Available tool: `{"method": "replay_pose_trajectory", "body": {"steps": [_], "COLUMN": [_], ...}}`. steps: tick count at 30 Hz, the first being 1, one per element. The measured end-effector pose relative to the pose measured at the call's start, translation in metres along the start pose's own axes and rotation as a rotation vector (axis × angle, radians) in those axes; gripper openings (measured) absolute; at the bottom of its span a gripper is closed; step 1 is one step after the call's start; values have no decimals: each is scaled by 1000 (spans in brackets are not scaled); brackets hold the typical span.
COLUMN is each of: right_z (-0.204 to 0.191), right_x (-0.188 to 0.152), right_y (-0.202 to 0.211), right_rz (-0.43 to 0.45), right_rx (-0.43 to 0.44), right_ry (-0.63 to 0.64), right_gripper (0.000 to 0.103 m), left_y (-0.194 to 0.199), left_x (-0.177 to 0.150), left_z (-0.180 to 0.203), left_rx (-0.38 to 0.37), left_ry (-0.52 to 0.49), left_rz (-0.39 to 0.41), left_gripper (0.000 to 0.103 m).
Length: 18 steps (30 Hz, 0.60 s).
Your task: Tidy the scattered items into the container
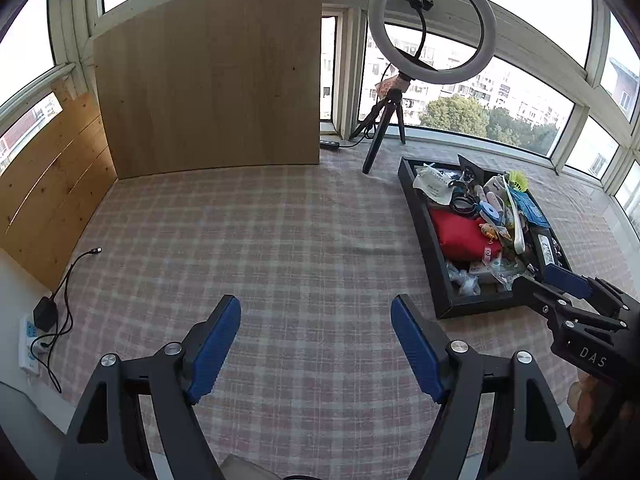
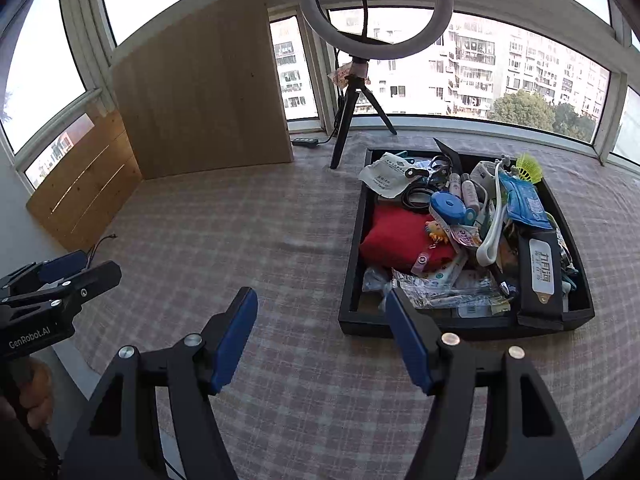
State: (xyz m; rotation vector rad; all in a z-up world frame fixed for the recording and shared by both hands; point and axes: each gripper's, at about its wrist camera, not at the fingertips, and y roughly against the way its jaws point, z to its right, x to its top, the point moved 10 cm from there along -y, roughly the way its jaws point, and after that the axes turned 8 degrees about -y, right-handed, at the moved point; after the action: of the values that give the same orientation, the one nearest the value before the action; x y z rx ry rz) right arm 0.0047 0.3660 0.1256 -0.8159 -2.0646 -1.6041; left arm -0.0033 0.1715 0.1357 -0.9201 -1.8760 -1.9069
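Observation:
A black tray (image 2: 354,240) lies on the checked cloth at the right, piled with small items: a red pouch (image 2: 400,236), a blue tape measure (image 2: 446,204), a white mask packet (image 2: 386,178) and a black case (image 2: 540,272). My right gripper (image 2: 320,294) hovers open just in front of the tray's near left corner, with nothing between its blue pads. In the left wrist view the same tray (image 1: 420,216) is at the right, and my right gripper (image 1: 548,280) shows at its near edge. My left gripper (image 1: 316,304) stands open over bare cloth, empty, left of the tray.
A ring light on a black tripod (image 2: 342,136) stands behind the tray by the window. Wooden boards (image 1: 208,80) lean along the back left. A black charger (image 1: 45,312) with a loose cable sits in a power strip (image 1: 28,344) at the cloth's left edge.

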Motion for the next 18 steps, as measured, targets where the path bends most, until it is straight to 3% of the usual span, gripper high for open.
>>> {"method": "replay_pose_trajectory", "body": {"steps": [9, 18], "right_z": [-69, -108], "right_x": [-2, -11], "right_y": [-22, -41], "right_rz": [-4, -37], "right_rx": [8, 21], "right_ry": [24, 91], "right_gripper": [71, 71], "left_y": [-5, -5], "left_x": [-2, 0], "left_z": [-82, -116], "left_rx": [27, 59], "left_ry": [64, 80], "left_rz": [-2, 39], "left_gripper": [76, 76]}}
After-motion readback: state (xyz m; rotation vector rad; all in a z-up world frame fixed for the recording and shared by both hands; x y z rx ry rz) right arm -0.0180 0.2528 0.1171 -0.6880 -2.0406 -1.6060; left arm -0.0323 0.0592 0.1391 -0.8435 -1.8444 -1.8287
